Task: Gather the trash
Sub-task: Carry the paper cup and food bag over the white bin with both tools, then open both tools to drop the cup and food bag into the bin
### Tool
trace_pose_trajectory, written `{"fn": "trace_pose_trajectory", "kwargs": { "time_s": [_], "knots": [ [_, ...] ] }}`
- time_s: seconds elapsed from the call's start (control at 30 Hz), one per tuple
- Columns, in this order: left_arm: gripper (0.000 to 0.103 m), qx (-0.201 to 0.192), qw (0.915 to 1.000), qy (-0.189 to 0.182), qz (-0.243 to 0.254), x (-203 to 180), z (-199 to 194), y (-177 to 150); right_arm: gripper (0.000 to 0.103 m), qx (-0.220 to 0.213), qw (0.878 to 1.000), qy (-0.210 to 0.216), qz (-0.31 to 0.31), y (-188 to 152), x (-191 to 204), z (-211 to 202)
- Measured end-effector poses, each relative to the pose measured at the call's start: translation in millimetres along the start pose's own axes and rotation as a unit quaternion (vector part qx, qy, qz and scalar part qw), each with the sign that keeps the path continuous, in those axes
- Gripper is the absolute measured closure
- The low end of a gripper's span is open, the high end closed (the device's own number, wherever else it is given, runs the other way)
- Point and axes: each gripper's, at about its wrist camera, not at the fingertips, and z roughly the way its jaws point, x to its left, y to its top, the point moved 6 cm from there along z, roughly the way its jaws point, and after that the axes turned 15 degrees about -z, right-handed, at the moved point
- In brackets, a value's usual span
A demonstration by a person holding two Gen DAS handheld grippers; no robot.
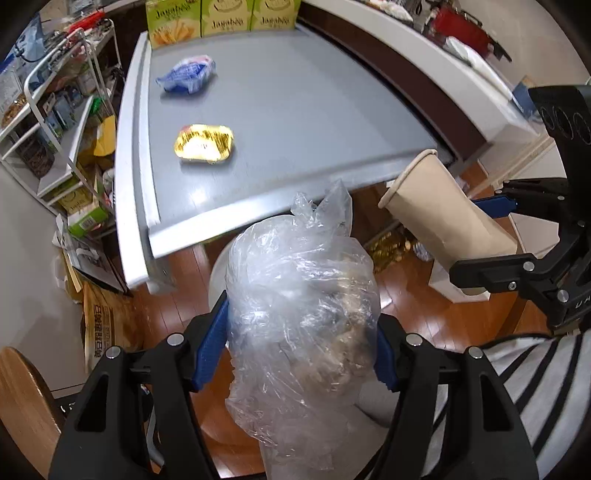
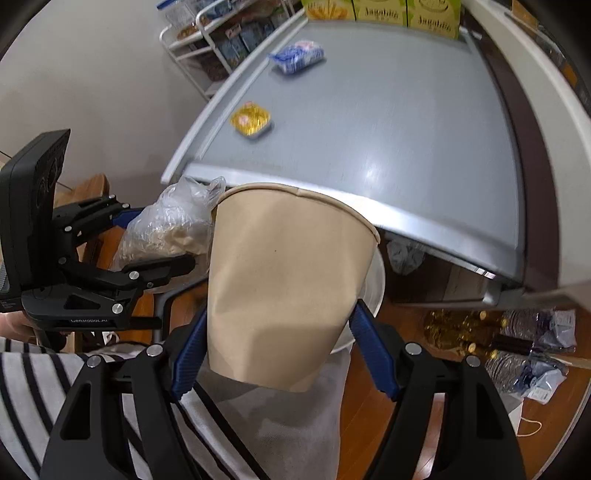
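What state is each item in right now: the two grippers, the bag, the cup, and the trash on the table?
left gripper: shut on the plastic bag
plastic bag: knotted, full, held off the table
right gripper: shut on the paper cup
paper cup: held, rim pointing away, lower wall dented
gold foil tray: lying on the grey table, untouched
blue wrapper: crumpled, lying on the table

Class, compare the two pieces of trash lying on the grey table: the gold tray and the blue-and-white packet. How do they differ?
The gold tray is a shiny, stiff, rectangular dish; the blue-and-white packet is soft and crumpled. The tray lies nearer the table's front edge; the packet lies farther back, toward the green boxes. Both rest untouched on the table, near its left side.
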Motion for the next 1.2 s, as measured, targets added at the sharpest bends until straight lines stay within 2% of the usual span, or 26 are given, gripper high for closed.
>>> {"fn": "trace_pose_trajectory", "kwargs": {
  "time_s": [0.27,0.4,0.63,0.87,1.2],
  "knots": [
    [0.037,0.053,0.9981,0.026,0.014,7.6,44.1,-22.5,0.031,0.047,0.999,-0.011,0.01,-14.7,-7.7,45.2],
    [0.037,0.08,0.9958,0.041,0.017,15.6,71.0,-30.8,0.031,0.07,0.997,-0.001,0.021,-16.5,-13.6,68.5],
    [0.037,0.113,0.9916,0.06,0.021,22.1,104.7,-34.6,0.031,0.101,0.995,-0.008,0.018,-19.0,-15.6,100.3],
    [0.037,0.129,0.9889,0.07,0.023,26.3,119.2,-33.4,0.031,0.122,0.992,-0.018,0.035,-23.8,-27.4,122.0],
    [0.037,0.124,0.9889,0.075,0.032,17.4,118.4,-27.9,0.031,0.129,0.99,-0.031,0.038,-23.0,-28.3,129.5]
  ]
}}
